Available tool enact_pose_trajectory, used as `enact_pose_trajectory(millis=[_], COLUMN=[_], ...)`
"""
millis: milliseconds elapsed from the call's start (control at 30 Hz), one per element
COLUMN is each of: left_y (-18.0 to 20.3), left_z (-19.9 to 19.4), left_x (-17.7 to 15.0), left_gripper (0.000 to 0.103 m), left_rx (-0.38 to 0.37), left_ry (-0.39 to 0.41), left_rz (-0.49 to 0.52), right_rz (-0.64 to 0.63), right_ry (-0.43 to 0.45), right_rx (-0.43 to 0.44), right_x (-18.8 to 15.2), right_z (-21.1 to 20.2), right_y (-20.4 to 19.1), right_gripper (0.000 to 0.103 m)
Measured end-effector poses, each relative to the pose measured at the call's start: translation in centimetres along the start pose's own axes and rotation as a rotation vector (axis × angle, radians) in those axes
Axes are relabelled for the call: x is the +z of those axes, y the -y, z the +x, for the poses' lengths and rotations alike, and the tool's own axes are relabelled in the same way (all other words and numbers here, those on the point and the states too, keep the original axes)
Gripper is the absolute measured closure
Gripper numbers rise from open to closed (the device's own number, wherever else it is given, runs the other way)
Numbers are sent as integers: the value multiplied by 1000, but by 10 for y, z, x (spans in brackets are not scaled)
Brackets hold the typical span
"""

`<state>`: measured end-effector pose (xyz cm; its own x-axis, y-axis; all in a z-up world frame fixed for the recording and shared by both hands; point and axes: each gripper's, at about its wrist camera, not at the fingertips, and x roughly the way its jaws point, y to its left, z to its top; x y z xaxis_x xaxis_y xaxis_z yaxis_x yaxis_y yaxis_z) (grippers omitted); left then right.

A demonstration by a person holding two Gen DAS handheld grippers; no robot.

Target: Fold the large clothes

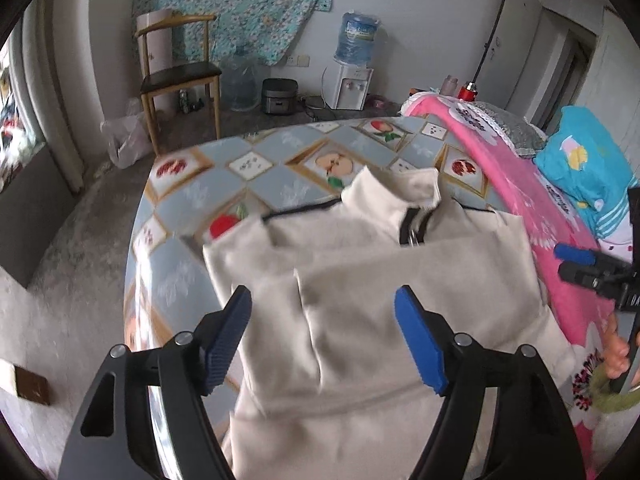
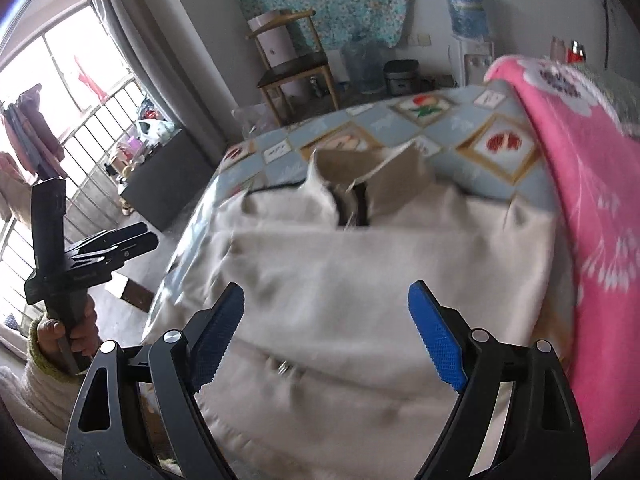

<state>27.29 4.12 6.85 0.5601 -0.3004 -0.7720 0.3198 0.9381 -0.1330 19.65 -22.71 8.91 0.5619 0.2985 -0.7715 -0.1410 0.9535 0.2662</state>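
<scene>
We see the left gripper and the right gripper both spread wide above one cream jacket, their blue pads gripping nothing and clear of the cloth. The jacket lies folded on the fruit-patterned bed, its collar toward the far edge and its right side against one pink blanket. Beyond the far edge, two water bottles stand: one on a dispenser, one on the floor.

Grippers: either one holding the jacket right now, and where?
Neither. Left gripper and right gripper are both open above the beige jacket, nothing between their pads.
</scene>
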Motion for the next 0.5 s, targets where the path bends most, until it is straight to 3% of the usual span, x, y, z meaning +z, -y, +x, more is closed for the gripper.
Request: enact_pose_trajectory(millis=[267, 367, 500], left_y=[7, 7, 19], left_z=[74, 116, 164], left_x=[67, 93, 121], left_gripper=[31, 31, 31], left_rx=[-35, -80, -60], left_ry=[-49, -112, -149], left_rz=[-18, -91, -105], right_rz=[149, 196, 207], right_ry=[-86, -141, -213], right_rx=[-12, 19, -2], right_x=[86, 108, 135], right_z=[62, 95, 145], right_y=[72, 85, 88], right_gripper=[22, 22, 23])
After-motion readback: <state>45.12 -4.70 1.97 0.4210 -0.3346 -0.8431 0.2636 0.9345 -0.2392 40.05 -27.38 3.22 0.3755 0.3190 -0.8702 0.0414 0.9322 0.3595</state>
